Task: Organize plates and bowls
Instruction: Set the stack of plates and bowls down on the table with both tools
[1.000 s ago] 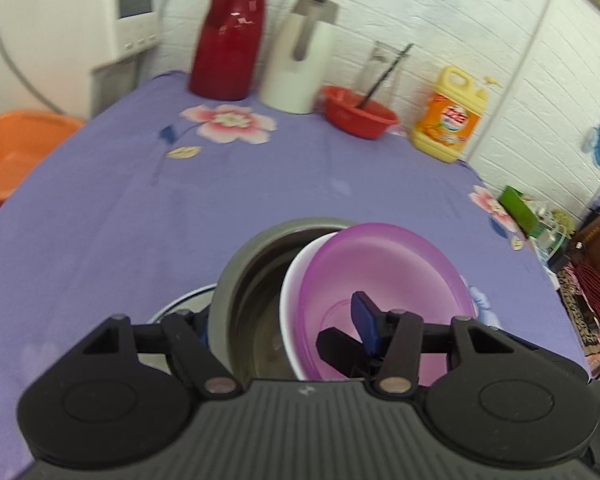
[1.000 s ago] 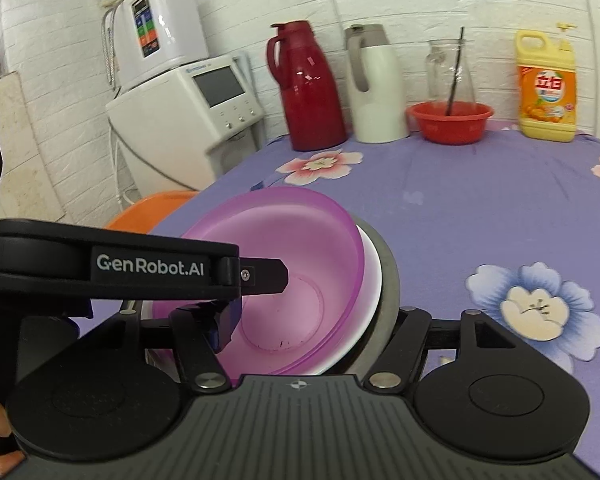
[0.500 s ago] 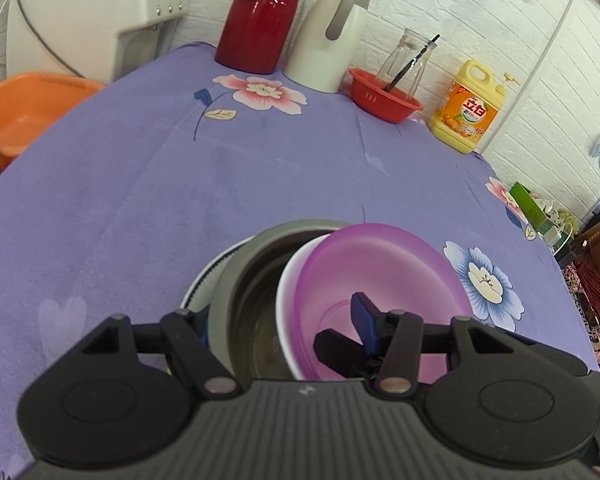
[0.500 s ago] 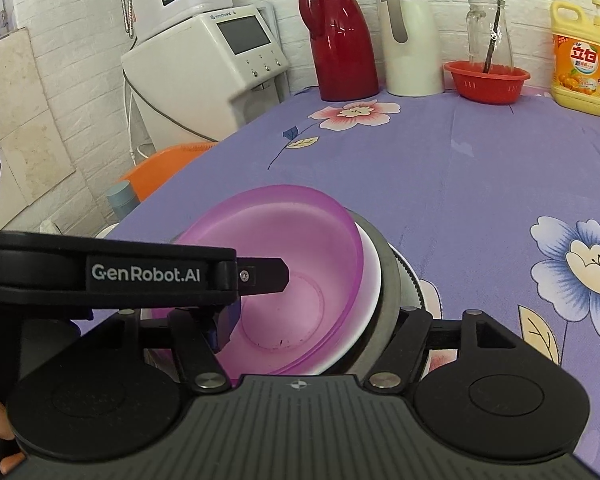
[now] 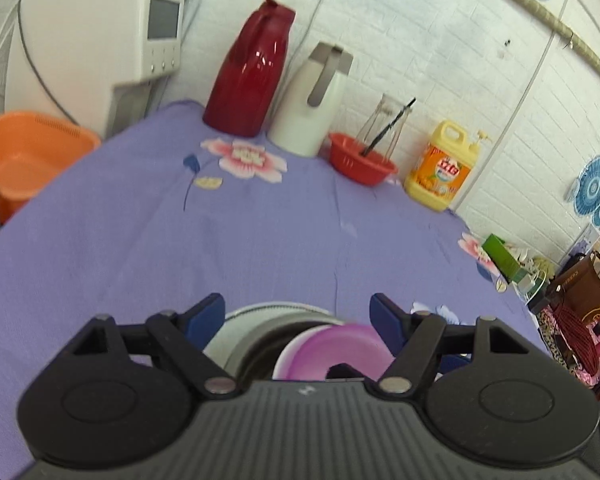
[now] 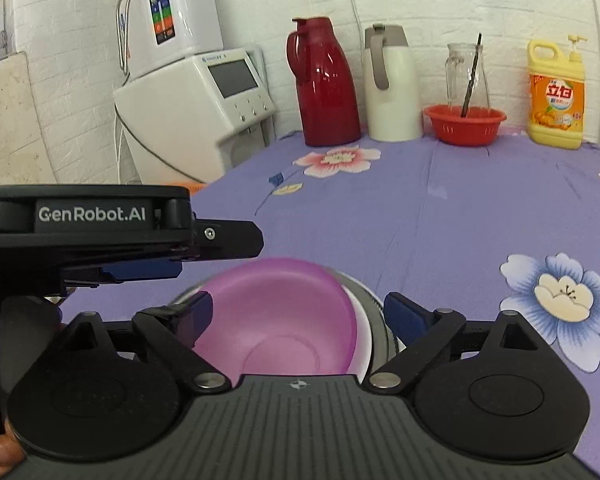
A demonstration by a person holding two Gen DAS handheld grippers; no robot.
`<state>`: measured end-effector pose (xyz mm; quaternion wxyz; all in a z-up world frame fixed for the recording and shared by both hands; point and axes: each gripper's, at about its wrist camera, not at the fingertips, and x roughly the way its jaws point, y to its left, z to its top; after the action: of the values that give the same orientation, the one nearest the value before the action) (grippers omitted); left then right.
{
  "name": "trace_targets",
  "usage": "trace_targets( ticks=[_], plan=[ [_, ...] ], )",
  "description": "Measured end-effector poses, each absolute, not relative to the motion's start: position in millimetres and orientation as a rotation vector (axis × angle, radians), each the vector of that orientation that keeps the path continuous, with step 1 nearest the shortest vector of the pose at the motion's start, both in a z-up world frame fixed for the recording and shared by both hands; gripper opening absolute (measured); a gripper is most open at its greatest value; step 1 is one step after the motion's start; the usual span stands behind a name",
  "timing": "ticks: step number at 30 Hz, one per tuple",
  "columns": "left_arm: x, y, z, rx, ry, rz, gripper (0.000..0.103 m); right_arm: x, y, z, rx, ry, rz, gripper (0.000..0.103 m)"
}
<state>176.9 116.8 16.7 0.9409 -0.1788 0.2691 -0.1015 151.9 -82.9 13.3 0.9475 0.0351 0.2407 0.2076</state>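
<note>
Reading "GenRobot.AI", the left gripper [image 6: 148, 270] is opening its fingers above the purple bowl [image 6: 276, 320]; right gripper [image 6: 298, 314] fingers wide

A tall glossy red plastic thermos jug [image 6: 326, 84] stands by the white brick wall. Just right of it stands a white jug with a grey handle [image 6: 392, 86], then a red plastic colander basket [image 6: 464, 124], then a yellow detergent bottle [image 6: 556, 98]; left of it, a white appliance [image 6: 204, 108].

A table under a purple flowered tablecloth [image 6: 440, 216] carries, at its near edge, a nested stack of dishes [image 6: 374, 320] topped by a pink bowl [image 6: 276, 320]. Along the far edge stand a red thermos jug [image 6: 326, 84], a white thermos jug [image 6: 392, 88], a red colander [image 6: 464, 124] and a yellow detergent bottle [image 6: 556, 96].
</note>
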Motion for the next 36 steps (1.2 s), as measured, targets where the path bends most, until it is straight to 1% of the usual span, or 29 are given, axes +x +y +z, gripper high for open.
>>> trace_targets(
  ticks=[4,10,13,17,23,36],
  plan=[
    [163.8,112.5,25.7,-0.362,0.515,-0.197,0.073,141.7,-93.6,21.4,0.055,0.449,0.391,0.103],
    [136.3,98.7,22.9,-0.356,0.502,-0.186,0.074,121.5,-117.3,17.4,0.100,0.443,0.320,0.103],
    [118.5,87.9,17.4,-0.352,0.500,-0.197,0.075,105.3,-128.4,11.1,0.117,0.450,0.286,0.103],
    [88.3,71.8,6.5,-0.326,0.506,-0.213,0.079,81.0,-143.3,0.5,0.143,0.463,0.239,0.103],
    [46.5,53.8,-8.7,-0.222,0.475,-0.194,0.080,53.2,-159.7,-19.7,0.164,0.506,0.156,0.103],
    [8.0,48.1,-39.3,-0.165,0.521,-0.157,0.080,8.5,-165.9,-50.2,0.159,0.548,0.119,0.103]
  ],
)
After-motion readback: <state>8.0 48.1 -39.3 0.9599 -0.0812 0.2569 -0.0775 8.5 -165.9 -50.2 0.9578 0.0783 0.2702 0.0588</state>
